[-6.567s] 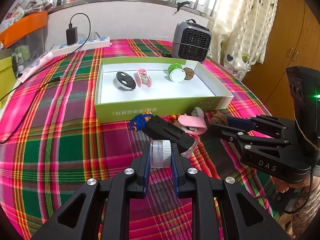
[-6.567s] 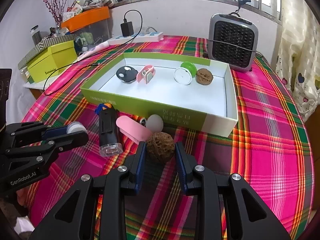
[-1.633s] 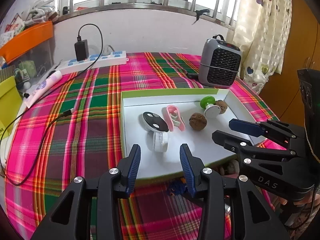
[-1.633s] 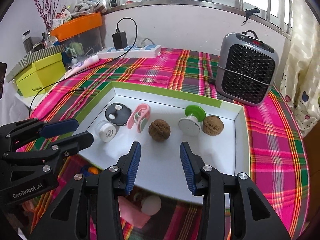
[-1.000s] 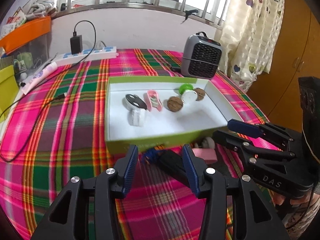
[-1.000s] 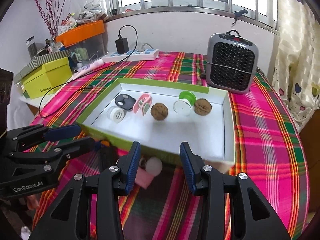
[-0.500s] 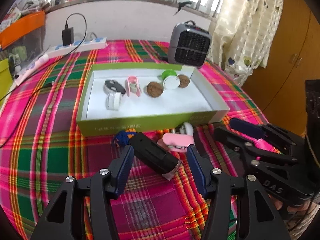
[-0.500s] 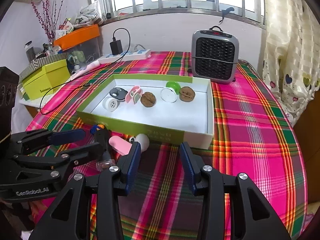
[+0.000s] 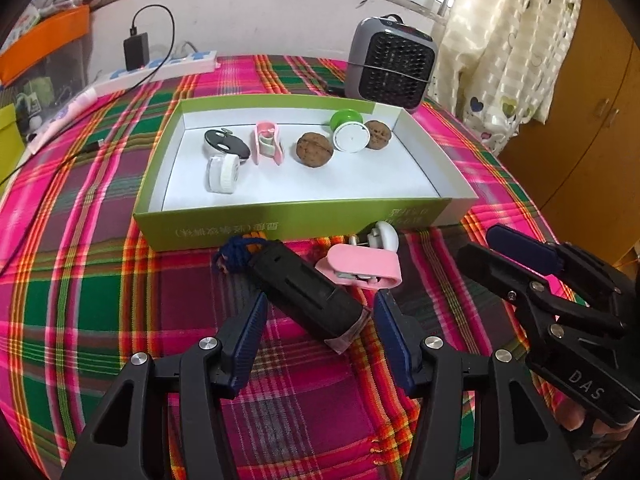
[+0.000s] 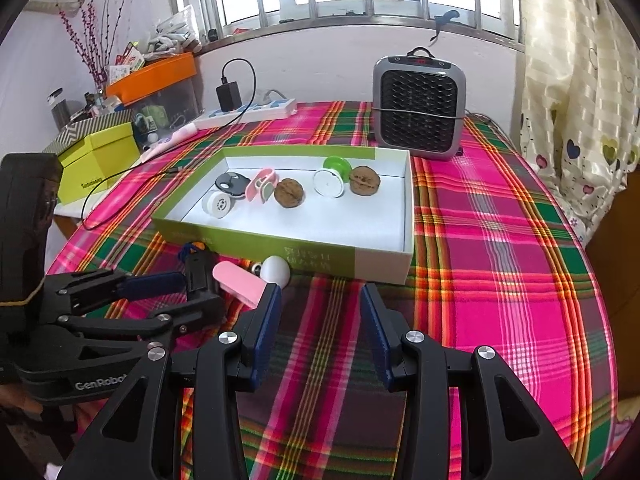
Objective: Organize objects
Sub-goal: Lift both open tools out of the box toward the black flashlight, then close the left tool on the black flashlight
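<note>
Now left hand-held gripper (image 9: 318, 330) open, empty.

Woven plaid tablecloth (image 9: 80, 280), matt cardboard box (image 9: 280, 224), rough walnut (image 9: 314, 155)

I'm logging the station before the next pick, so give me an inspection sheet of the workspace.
Surface: plaid tablecloth.
Job's things: green box holds two walnuts, a white spool, a black disc, a pink clip and a green-and-white spool; black device, pink item and white piece lie outside its front wall.
Clutter: heater, yellow box.
Grippers: left gripper open, straddling the black device; right gripper open, empty.
Cables: charger lead on power strip.
Surroundings: barred window, curtain.
</note>
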